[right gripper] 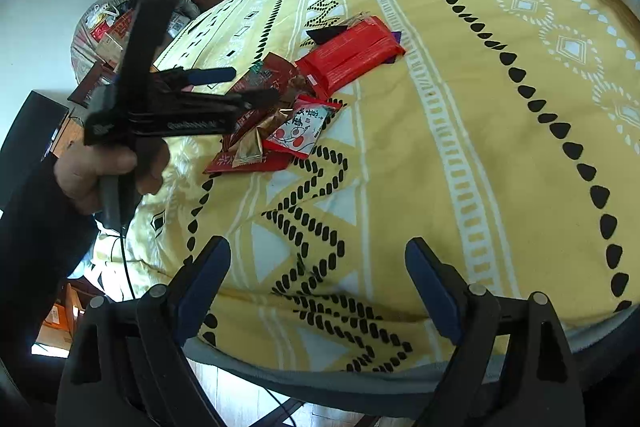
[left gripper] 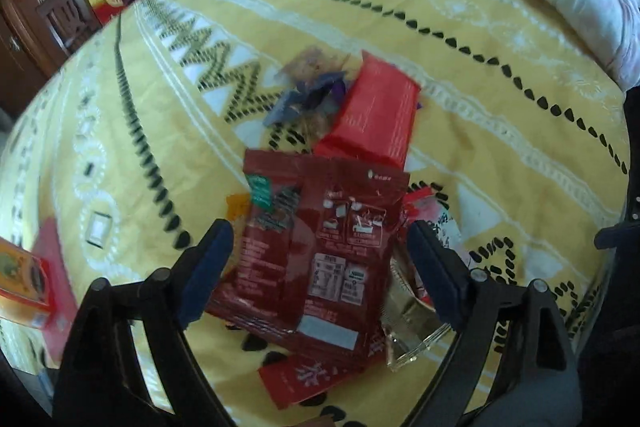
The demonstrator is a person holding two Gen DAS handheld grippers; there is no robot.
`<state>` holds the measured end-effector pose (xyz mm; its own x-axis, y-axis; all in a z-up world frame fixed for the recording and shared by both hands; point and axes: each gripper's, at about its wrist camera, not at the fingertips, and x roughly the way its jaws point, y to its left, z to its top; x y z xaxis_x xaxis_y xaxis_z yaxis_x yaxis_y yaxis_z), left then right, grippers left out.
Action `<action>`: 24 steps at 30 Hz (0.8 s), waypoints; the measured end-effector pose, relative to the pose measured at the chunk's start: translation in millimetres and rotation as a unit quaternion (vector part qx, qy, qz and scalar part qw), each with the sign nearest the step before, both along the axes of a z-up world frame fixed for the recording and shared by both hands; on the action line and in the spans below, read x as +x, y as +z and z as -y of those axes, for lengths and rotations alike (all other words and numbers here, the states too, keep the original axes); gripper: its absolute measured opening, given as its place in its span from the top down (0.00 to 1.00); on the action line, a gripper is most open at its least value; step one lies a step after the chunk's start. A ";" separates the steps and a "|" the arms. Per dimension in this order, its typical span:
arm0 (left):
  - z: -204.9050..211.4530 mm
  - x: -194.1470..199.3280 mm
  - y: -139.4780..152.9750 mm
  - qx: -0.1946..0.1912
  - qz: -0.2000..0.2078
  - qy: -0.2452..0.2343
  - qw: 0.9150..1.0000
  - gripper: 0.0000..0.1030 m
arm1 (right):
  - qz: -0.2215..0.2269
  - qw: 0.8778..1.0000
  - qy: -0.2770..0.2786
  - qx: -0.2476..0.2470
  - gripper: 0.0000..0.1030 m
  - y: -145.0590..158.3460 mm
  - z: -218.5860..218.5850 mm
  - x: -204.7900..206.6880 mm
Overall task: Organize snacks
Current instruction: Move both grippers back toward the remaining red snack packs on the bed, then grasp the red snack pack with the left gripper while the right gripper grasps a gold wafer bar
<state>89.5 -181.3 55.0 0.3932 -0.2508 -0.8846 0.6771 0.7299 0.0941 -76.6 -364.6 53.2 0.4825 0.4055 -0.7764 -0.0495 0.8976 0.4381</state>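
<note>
Red Chinese characters mark the white packet (right gripper: 301, 127).

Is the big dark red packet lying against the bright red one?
Touching. In the left wrist view the dark red packet's top edge overlaps the bright red packet's lower end, no bedspread showing between them.

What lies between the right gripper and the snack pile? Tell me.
Only bare yellow patterned bedspread: in the right wrist view nothing sits between the open right gripper and the snack pile.
</note>
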 end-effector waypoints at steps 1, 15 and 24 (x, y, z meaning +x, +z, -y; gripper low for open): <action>-1.1 0.5 -3.1 0.000 -0.001 0.003 1.000 0.16 | 0.000 1.000 0.002 0.001 0.12 -0.3 -0.7 0.6; -71.0 -40.7 34.5 -0.097 0.003 0.091 0.991 0.69 | 0.015 1.000 0.003 0.002 0.12 0.3 -7.8 1.8; -151.3 -76.6 45.0 -0.120 0.004 0.204 0.972 0.69 | 0.040 0.993 0.100 -0.038 0.15 8.0 -49.2 43.5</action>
<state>12.8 -30.0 100.0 0.5090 -0.2717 -0.8167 0.3274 0.9387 -0.1083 -33.1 -315.4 61.2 0.4592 0.4415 -0.7709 -0.2618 0.8965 0.3575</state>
